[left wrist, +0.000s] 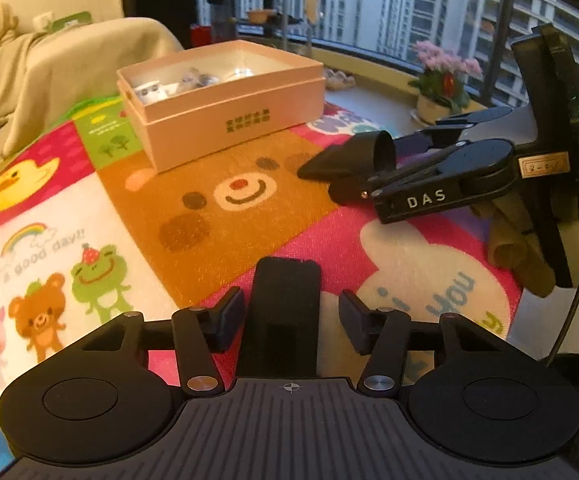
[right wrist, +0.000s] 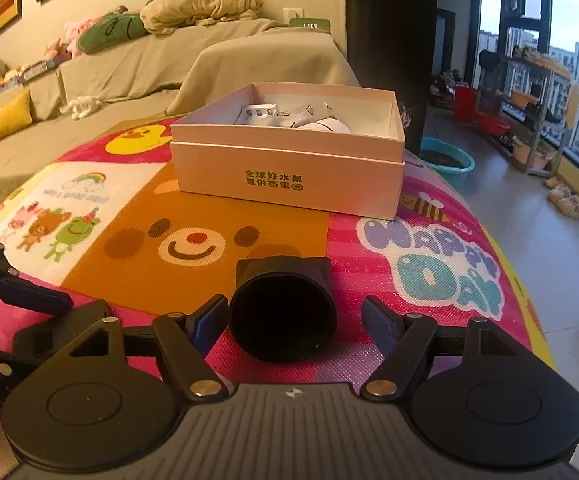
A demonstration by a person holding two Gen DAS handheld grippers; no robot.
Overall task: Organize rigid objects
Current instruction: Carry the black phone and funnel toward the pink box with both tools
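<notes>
Both black nozzle-like plastic pieces sit in front of the open pink cardboard box (right wrist: 289,184), probably headed inside. The right gripper (right wrist: 293,320) brackets the round-mouthed one (right wrist: 283,312), jaws apart; the left gripper (left wrist: 291,316) straddles the flat one (left wrist: 285,304), not pinching.

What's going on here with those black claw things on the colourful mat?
A person is tidying small items into a pink box using two hand-held grippers. The left gripper has a flat black block between its open fingers. The right gripper sits around a black nozzle-shaped piece on the cartoon mat, not squeezing it. The box already holds a few pale things.
</notes>
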